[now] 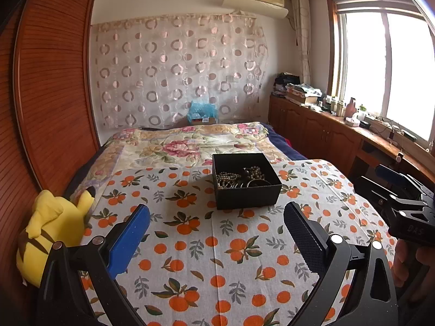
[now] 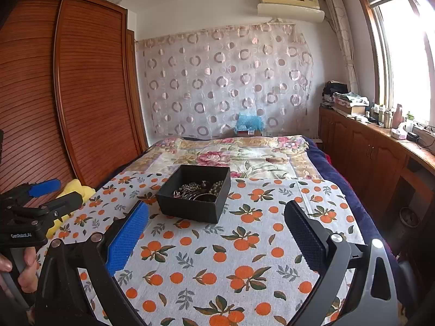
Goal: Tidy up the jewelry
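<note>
A square black cardboard box (image 1: 246, 180) sits on the orange-printed cloth (image 1: 206, 258), holding tangled round beaded strands (image 1: 240, 176) and a dark bangle. The left gripper (image 1: 216, 233) and right gripper (image 2: 216, 233) hover near it, their ribbed pads spread wide apart, empty

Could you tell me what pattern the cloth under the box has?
Oranges with leaves on white cloth; right wrist view.
</note>
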`<state>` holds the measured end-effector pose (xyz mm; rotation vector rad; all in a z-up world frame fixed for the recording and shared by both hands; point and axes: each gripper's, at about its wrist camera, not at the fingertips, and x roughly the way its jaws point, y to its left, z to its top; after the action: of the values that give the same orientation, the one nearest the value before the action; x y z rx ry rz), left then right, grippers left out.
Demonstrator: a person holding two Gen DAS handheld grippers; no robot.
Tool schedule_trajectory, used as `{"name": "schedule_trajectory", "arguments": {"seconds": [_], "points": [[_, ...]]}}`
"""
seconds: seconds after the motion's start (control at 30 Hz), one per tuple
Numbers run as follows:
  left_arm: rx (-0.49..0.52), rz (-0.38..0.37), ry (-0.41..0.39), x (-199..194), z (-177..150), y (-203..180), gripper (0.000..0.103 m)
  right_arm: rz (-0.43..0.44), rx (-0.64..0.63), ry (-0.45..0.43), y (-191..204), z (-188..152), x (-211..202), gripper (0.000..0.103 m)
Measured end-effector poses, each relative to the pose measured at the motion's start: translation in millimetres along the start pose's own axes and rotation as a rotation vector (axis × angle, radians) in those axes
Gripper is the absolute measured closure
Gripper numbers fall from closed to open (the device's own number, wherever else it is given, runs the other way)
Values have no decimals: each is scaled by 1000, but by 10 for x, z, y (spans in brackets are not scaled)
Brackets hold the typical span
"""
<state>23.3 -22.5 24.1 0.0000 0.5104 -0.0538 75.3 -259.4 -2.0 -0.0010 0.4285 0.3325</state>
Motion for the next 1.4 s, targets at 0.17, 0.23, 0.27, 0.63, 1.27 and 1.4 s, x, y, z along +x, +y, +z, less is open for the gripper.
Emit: {"name": "schedule_trajectory", "arguments": {"seconds": [0.17, 0.23, 0.27, 0.63, 1.27, 1.4], "points": [[0, -1, -2, 6, -4, 5, 8, -1, 0, 0, -1, 0, -1, 3], [1, 1, -2, -1, -5, 2, 8, -1, 1, -1, 13, -11, -5, 3], [1, -1, -1, 7, -6, 5, 8, 0, 1, 0, 1, -3, -1, 3], [1, -1, -3, 1, -16, 3, 8, 0, 5, 1, 3, -12, -7, 3], [-1, -3, -12, -53, 22, -7, 8, 2, 5, 1, -8, -11, -11, 3], [1, -4, -13, -54, 21, -6, 8, 2, 4, 0, -3, -13, -16, 3]]}}
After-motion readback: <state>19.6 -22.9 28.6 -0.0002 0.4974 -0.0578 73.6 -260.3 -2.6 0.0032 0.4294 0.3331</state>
